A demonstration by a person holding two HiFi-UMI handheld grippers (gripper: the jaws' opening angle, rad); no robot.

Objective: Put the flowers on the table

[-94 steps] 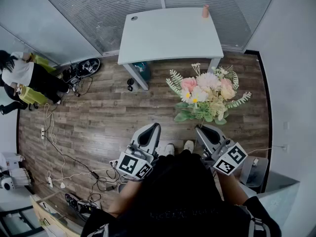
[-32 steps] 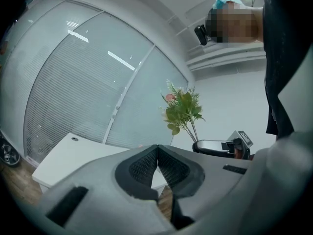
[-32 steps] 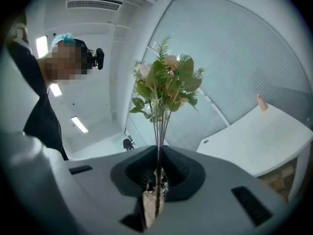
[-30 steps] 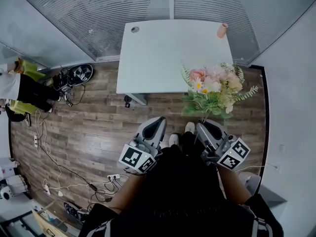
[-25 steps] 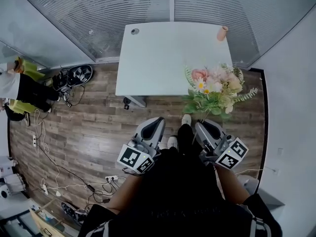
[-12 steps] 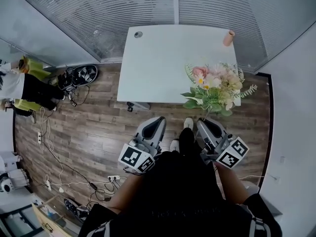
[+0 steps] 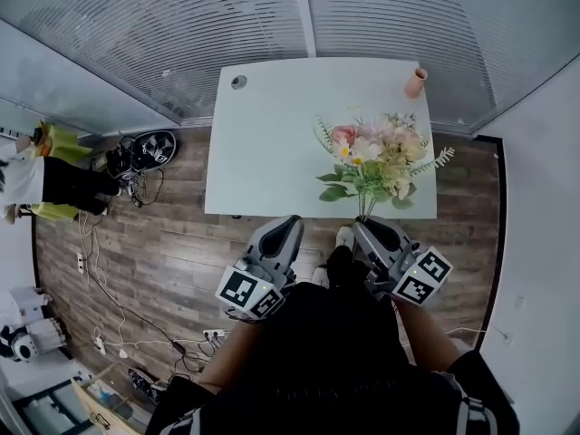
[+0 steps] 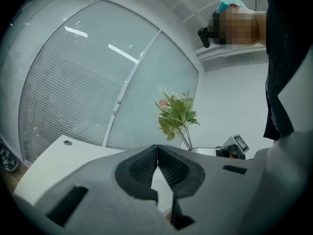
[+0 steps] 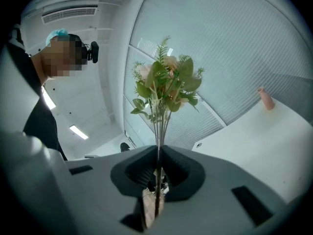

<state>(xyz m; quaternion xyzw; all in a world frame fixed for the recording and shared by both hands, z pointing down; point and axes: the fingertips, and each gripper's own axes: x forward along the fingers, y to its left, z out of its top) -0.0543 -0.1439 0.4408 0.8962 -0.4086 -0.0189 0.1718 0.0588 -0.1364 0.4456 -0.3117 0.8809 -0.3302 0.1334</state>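
Holding the flowers (image 7: 373, 155) upright in my right tongs (image 7: 367, 228), I have the 2 jaws pressed onto the thin stems (image 9: 157, 148) low down, well under the leaves. The heads and foliage stand over the table (image 7: 272, 143), above its near right part, while the stems' lower ends and my tongs hang just off its near edge. As far as I can see, nothing of the bunch touches the top. My left tongs (image 7: 288, 224) are pressed together with nothing between them, hovering just off the table's near edge, left of the bunch. A pink cup (image 7: 415, 82) stands at the table's far right corner and a round hole (image 7: 238, 82) sits near its far left corner.

I judge the bunch light but top-heavy: a wide head on a few wiry stems. They look stiff enough to hold upright, yet thin and smooth, so they could twist or slip in the jaws if I swing. The petals and fern sprigs look soft and easily crushed, so the stems are the place to hold, as now. Without a vase it will not stand, I think. Laying it on its side on the table's middle, head clear of the cup, seems the way.
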